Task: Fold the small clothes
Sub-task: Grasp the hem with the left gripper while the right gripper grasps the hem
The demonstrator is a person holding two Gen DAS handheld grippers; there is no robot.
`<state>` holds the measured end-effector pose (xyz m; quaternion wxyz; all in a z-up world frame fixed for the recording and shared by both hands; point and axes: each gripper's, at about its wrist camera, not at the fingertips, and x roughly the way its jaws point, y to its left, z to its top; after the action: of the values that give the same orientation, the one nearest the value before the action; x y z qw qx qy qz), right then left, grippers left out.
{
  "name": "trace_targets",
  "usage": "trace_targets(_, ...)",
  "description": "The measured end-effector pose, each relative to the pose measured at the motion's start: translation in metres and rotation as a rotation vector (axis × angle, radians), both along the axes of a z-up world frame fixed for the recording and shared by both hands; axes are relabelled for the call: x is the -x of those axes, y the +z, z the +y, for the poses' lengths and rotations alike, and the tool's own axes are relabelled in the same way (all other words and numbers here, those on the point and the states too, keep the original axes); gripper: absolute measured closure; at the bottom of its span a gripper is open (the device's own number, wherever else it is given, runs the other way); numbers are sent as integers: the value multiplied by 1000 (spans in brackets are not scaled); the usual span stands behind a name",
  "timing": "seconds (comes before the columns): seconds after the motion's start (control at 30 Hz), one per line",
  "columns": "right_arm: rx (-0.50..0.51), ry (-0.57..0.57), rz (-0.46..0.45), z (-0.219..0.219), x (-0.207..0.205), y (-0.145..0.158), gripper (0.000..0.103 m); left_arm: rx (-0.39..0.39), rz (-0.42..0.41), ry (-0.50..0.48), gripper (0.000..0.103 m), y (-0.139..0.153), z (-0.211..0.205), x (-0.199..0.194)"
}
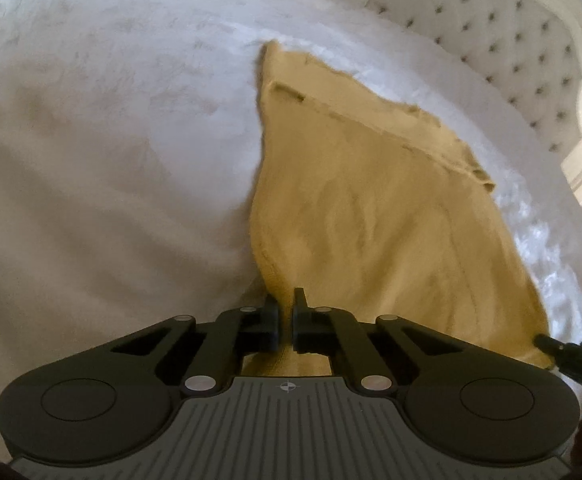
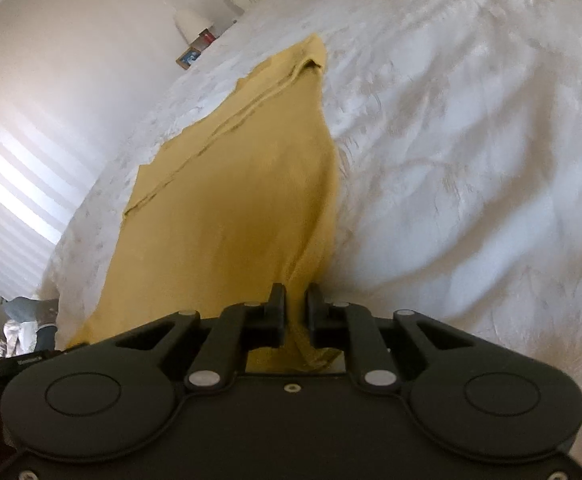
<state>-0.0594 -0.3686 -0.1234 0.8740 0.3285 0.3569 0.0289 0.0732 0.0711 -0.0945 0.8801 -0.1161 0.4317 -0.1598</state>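
Observation:
A mustard-yellow garment (image 1: 371, 208) lies stretched over the white bedspread, its far end flat on the bed and its near edge lifted. My left gripper (image 1: 285, 300) is shut on the garment's near left corner. My right gripper (image 2: 295, 294) is shut on the near right corner of the same garment (image 2: 231, 200); cloth bunches between its jaws. The tip of the right gripper (image 1: 547, 344) shows at the right edge of the left wrist view. A seam runs across the garment's far part.
The white bedspread (image 1: 111, 140) covers the bed on all sides of the garment. A tufted headboard (image 1: 491, 40) stands at the far right. A lamp and small items (image 2: 199, 36) sit beside the bed by a wall. A bright window (image 2: 7, 192) is at the left.

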Motion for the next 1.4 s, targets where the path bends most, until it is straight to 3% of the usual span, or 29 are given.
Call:
trace_targets(0.23,37,12,-239,-2,1,82,86,75,-138,-45,98,47,-6,-2)
trace_targets(0.33,66,-5,-218,-5,-1,91,85,80,-126,-41,98,46,-6,-3)
trace_targets(0.37,89,-4,-191,-6,-2,88,79,77,-117,-40,98,42,-6,-2)
trace_targets(0.43,120,-9,-115,-7,-4,75,77,70,-100,-35,98,35,-3,2)
trace_targets(0.47,135,-9,-78,-6,-5,68,68,68,-88,-33,98,30,-2,4)
trace_targets(0.5,151,-10,-44,-6,-5,62,46,66,-74,-28,98,27,2,6)
trace_targets(0.57,179,-17,22,-9,-6,49,21,62,-49,-8,98,20,8,8)
trace_targets(0.67,191,-22,95,-9,-6,31,22,69,-26,16,98,15,17,8)
trace_targets(0.77,128,-6,132,-13,-4,14,23,73,-21,16,98,15,19,3)
trace_targets(0.83,90,24,141,-9,-3,7,33,61,-27,9,98,16,15,0)
trace_targets(0.87,90,33,141,-6,-3,5,45,55,-27,8,98,16,13,-2)
trace_targets(0.9,94,42,141,-3,-4,5,70,53,-27,7,98,15,13,-2)
trace_targets(0.93,87,44,140,-2,-6,4,88,50,-26,4,98,14,12,-3)
trace_targets(1.03,36,43,91,-2,-6,13,88,14,-7,-13,97,11,9,-4)
trace_targets(1.17,59,31,26,0,-1,34,88,-50,17,-19,94,4,10,2)
trace_targets(1.23,62,19,23,-3,1,37,88,-81,37,-10,72,-3,12,4)
trace_targets(1.4,54,16,57,-9,4,28,89,-79,59,-12,63,-14,15,7)
